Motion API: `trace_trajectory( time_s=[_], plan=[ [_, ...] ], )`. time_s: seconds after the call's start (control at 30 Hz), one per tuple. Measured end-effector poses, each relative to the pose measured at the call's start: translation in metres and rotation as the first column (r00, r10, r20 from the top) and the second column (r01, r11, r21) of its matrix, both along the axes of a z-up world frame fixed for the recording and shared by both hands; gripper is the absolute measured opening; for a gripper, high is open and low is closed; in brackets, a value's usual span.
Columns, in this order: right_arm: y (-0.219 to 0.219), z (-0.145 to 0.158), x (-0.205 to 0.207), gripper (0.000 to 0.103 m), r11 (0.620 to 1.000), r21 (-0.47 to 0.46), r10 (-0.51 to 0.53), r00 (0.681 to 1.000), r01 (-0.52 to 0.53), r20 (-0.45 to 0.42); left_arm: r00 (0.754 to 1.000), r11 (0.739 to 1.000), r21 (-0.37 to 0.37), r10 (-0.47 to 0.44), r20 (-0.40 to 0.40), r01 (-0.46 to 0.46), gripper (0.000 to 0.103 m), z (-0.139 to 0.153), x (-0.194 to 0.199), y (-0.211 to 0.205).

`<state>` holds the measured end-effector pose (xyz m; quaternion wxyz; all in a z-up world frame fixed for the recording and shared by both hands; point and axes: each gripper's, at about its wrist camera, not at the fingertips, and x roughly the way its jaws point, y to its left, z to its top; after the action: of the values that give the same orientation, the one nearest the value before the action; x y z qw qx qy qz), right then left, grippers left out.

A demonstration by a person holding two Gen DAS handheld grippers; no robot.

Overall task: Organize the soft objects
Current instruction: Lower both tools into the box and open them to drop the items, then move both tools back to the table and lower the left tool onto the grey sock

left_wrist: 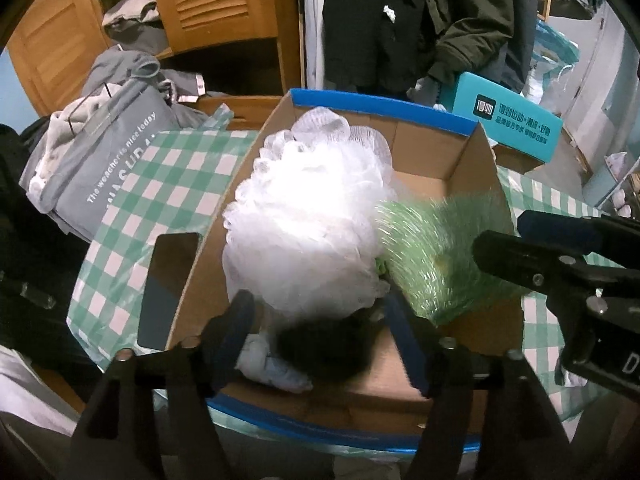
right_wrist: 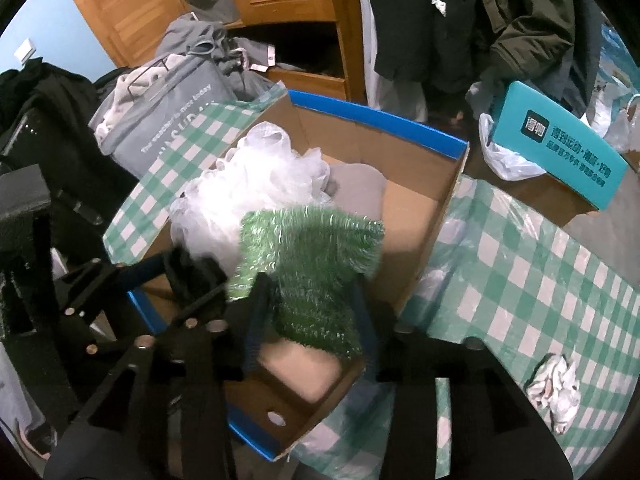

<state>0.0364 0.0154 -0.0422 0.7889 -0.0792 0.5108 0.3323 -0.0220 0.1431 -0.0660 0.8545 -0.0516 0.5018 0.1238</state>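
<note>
Two soft scrubbies sit in a cardboard box, with an open claw over each one.

The white puffy mesh ball (left_wrist: 304,216) lies inside the cardboard box (left_wrist: 472,168), toward its left side. The green sparkly scrubby (right_wrist: 308,268) lies just beside it, on the right, and the two touch. The left claw (left_wrist: 320,320) is over the white ball with its fingers spread wide. The ball sits between them, but the fingers do not squeeze it. The right claw (right_wrist: 308,320) is over the green scrubby with its fingers spread too. The scrubby is between them and looks loose. A small pale cloth (left_wrist: 276,368) lies in the box under the left claw. The box has a blue edge and stands on a green and white checked cloth (right_wrist: 520,260). A crumpled white rag (right_wrist: 554,394) lies on that cloth, well apart from the box. A grey bag with words on it (left_wrist: 104,172) stands to the left, and a teal box (right_wrist: 560,144) is behind on the right.
</note>
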Motion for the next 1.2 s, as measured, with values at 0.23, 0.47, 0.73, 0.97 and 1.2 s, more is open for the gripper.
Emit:
trace_trajectory(
  time_s=[0.23, 0.47, 0.73, 0.97, 1.2],
  plan=[
    [-0.013, 0.004, 0.006, 0.061, 0.999, 0.005, -0.05, 0.999, 0.05, 0.006, 1.0, 1.0, 0.01, 0.008, 0.018, -0.008, 0.079, 0.007, -0.002, 0.001],
    [-0.031, 0.011, 0.006, 0.063, 0.996, 0.002, -0.084, 0.996, 0.084, 0.021, 0.999, 1.0, 0.0, -0.025, 0.036, 0.025, 0.08, 0.013, -0.002, -0.012],
    [-0.062, 0.015, 0.005, 0.064, 0.991, -0.008, -0.136, 0.99, 0.136, 0.031, 0.994, 0.996, 0.004, -0.091, 0.054, 0.091, 0.08, 0.019, 0.002, -0.04],
    [-0.102, 0.013, 0.002, 0.064, 0.978, -0.018, -0.206, 0.978, 0.206, 0.029, 0.984, 0.986, 0.014, -0.168, 0.054, 0.167, 0.08, 0.021, 0.006, -0.073],
    [-0.146, 0.011, -0.004, 0.064, 0.959, -0.024, -0.283, 0.959, 0.283, 0.023, 0.969, 0.97, 0.023, -0.242, 0.049, 0.241, 0.08, 0.023, 0.008, -0.108]
  ],
)
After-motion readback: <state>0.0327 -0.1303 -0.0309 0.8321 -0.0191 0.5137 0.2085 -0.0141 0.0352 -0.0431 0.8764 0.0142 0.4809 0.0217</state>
